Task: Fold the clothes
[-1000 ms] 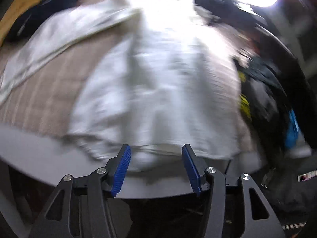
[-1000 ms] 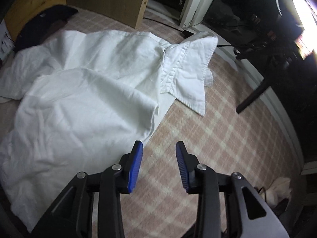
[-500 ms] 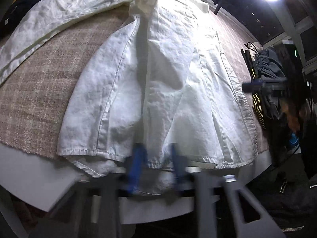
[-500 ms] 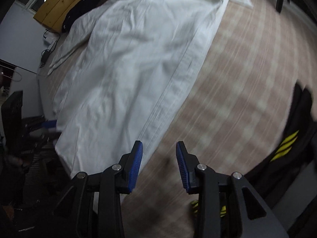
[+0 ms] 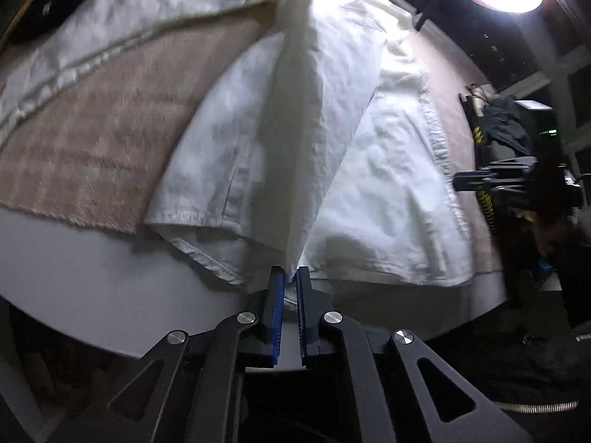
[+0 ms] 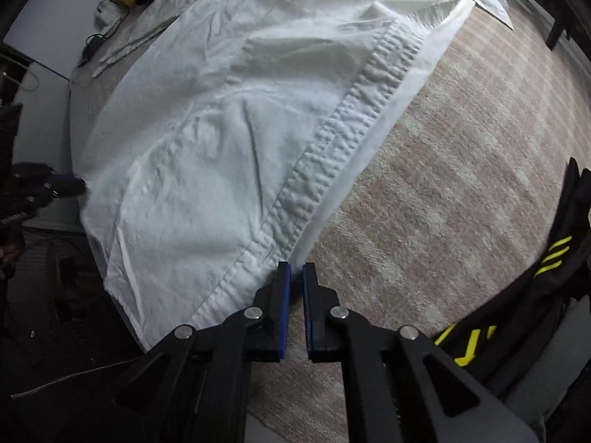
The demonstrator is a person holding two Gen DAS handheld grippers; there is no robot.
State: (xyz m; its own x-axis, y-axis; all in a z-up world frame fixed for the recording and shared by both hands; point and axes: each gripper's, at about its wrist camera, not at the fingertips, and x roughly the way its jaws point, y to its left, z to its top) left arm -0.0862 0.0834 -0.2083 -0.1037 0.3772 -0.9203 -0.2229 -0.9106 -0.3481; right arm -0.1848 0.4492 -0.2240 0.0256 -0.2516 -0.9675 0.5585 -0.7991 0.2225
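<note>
From the left wrist view, the left gripper (image 5: 290, 273) has its blue jaws pinched on the hem of the white shirt (image 5: 314, 118), and a ridge of cloth runs straight ahead from the tips. The jaws have just eased slightly, cloth between them. The shirt lies spread ahead of them on a pink checked blanket (image 5: 92, 140).

From the right wrist view, the right gripper (image 6: 296, 271) has just closed its jaws almost together at the shirt's (image 6: 207, 140) bottom corner, beside the button placket (image 6: 332, 140); whether fabric is caught I can't quite tell. The black garment with yellow stripes (image 6: 554, 254) lies to their right.

The cloth looks light, limp and crease-prone; I'd hold the doubled hem and placket, which seem firmest.
</note>
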